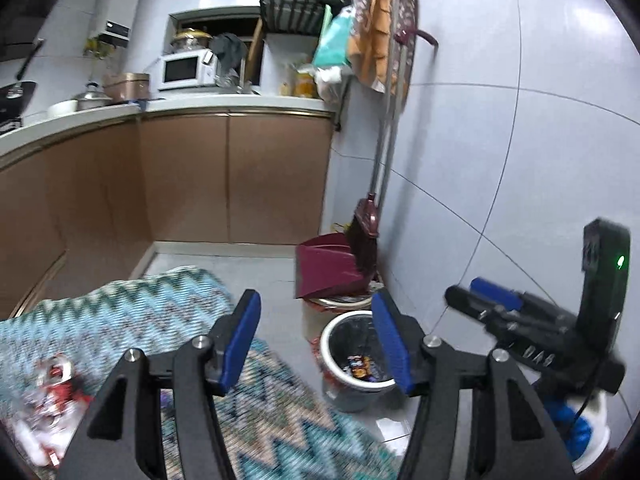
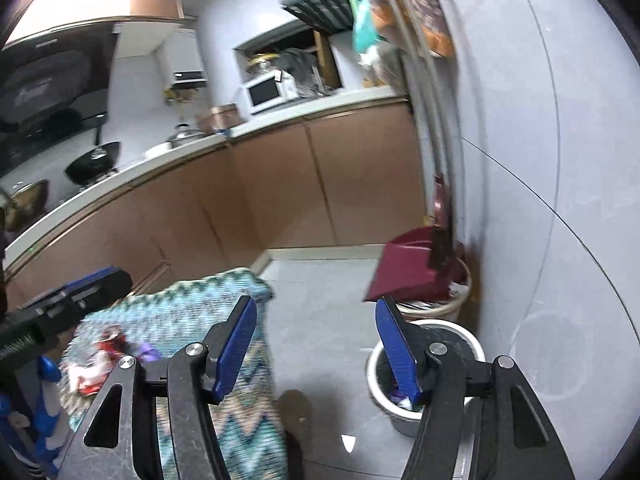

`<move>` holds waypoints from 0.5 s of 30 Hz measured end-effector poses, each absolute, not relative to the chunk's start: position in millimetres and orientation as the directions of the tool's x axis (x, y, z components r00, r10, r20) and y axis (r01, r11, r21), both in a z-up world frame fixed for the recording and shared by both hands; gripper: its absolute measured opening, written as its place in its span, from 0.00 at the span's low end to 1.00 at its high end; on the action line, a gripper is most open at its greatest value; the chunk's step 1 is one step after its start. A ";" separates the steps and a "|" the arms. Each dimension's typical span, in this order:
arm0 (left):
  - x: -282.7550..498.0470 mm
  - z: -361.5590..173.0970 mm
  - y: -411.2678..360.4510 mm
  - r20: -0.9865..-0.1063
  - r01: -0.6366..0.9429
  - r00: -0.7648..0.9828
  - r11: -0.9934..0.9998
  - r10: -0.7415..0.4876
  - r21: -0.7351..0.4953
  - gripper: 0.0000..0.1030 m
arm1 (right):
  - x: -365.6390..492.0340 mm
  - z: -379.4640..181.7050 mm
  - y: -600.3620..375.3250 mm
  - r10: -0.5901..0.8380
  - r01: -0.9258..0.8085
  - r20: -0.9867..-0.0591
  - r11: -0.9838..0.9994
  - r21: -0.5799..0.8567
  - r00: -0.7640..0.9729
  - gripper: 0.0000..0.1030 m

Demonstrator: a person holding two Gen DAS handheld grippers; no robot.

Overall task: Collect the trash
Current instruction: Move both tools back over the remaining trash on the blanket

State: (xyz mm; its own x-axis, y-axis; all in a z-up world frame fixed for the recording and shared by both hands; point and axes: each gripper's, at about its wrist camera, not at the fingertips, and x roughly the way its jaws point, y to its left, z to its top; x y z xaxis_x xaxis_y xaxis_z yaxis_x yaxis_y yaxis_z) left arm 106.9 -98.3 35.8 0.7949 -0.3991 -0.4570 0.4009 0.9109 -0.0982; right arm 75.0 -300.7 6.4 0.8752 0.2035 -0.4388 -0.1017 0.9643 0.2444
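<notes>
A small white-rimmed trash bin (image 1: 354, 380) stands on the floor by the wall, with dark wrappers (image 1: 362, 366) inside; it also shows in the right wrist view (image 2: 380, 364). Red and white crumpled trash (image 1: 56, 384) lies on a zigzag-patterned cloth (image 1: 140, 312), also seen in the right wrist view (image 2: 106, 354). My left gripper (image 1: 316, 344) is open and empty, above the cloth's edge and left of the bin. My right gripper (image 2: 316, 348) is open and empty, between cloth (image 2: 224, 292) and bin. The right gripper also shows at the right of the left wrist view (image 1: 492, 300).
A maroon dustpan (image 1: 328, 268) and broom (image 1: 366, 232) lean at the wall corner above a cream bucket (image 2: 448, 304). Brown kitchen cabinets (image 1: 224, 176) with a countertop, microwave (image 1: 186, 70) and pots run behind. Grey tiled floor (image 2: 320, 312) lies between cloth and bin.
</notes>
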 end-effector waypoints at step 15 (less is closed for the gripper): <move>32.4 24.5 19.2 -0.429 0.290 0.854 0.954 -0.293 -0.075 0.54 | 33.8 44.8 -228.3 0.303 -0.245 -0.400 0.951 0.189 0.865 0.59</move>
State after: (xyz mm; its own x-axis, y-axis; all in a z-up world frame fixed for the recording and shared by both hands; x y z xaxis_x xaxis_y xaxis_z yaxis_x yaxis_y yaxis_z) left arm 32.4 19.2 24.5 0.8544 -0.2933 -0.4290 0.2901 0.9541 -0.0745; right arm 33.8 -228.3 44.8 0.8649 0.3028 -0.4004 -0.2452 0.9508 0.1894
